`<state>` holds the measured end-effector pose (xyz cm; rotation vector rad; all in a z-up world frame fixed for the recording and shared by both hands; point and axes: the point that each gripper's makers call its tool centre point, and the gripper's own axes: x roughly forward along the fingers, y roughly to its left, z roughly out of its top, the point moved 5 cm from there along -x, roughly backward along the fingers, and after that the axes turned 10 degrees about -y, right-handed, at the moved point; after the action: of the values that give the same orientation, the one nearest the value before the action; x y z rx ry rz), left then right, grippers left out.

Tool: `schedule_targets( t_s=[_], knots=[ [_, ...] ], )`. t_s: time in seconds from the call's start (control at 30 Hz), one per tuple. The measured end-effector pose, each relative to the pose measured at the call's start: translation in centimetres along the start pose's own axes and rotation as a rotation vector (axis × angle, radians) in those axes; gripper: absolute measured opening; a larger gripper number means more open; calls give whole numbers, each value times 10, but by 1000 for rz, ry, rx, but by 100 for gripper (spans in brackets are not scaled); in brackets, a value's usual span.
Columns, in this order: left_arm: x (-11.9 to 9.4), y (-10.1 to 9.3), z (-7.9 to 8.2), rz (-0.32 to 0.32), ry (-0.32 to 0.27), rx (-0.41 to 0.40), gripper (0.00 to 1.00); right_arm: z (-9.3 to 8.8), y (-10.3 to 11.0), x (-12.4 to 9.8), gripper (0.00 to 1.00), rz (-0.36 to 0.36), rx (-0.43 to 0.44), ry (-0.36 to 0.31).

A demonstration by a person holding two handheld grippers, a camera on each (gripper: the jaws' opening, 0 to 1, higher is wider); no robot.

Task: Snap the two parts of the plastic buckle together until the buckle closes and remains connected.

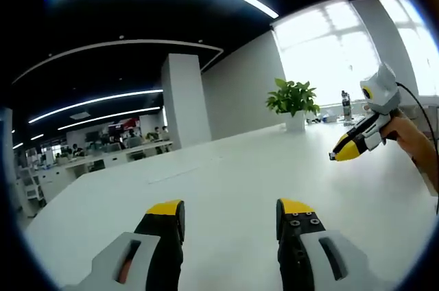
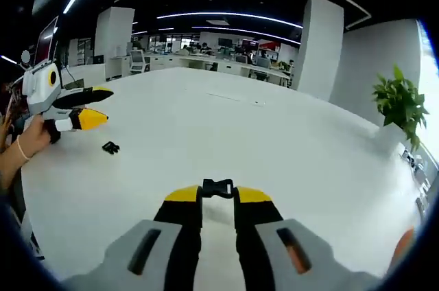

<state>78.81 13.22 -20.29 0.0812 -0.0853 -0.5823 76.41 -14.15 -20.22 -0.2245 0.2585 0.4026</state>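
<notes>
One black buckle part (image 2: pixel 217 187) is pinched between the yellow tips of my right gripper (image 2: pixel 217 196), just above the white table (image 2: pixel 274 140). The other black buckle part (image 2: pixel 110 147) lies loose on the table at the left, just below my left gripper (image 2: pixel 101 106), which a hand (image 2: pixel 27 143) holds with its jaws apart. In the left gripper view my left gripper (image 1: pixel 232 210) stands wide open with nothing between its fingers over the bare table (image 1: pixel 240 167). My right gripper (image 1: pixel 337 154) comes in from the right there, its jaws together.
A potted plant (image 1: pixel 293 97) stands at the table's far edge by bright windows, also seen as the plant (image 2: pixel 398 102) at the right. A white pillar (image 1: pixel 185 99) and office desks with people lie beyond the table.
</notes>
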Motion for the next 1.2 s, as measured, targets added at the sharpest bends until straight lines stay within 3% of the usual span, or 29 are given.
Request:
schedule_targets(
  t_s=[0.3,0.5,0.77,1.03,1.2],
  knots=[
    [-1,0,0,0,-2,-4,54,-6,0,-3,17,-40,22,22],
    [-1,1,0,2,-1,-5,54,-18,4,6,17,-24,18,48],
    [-1,1,0,2,1,-7,54,-20,1,5,17,-30,1,39],
    [-2,1,0,3,-4,-16,54,-23,1,6,18,-3,14,19],
    [-2,0,0,5,-1,-13,54,-24,1,3,18,51,4,5]
  ],
)
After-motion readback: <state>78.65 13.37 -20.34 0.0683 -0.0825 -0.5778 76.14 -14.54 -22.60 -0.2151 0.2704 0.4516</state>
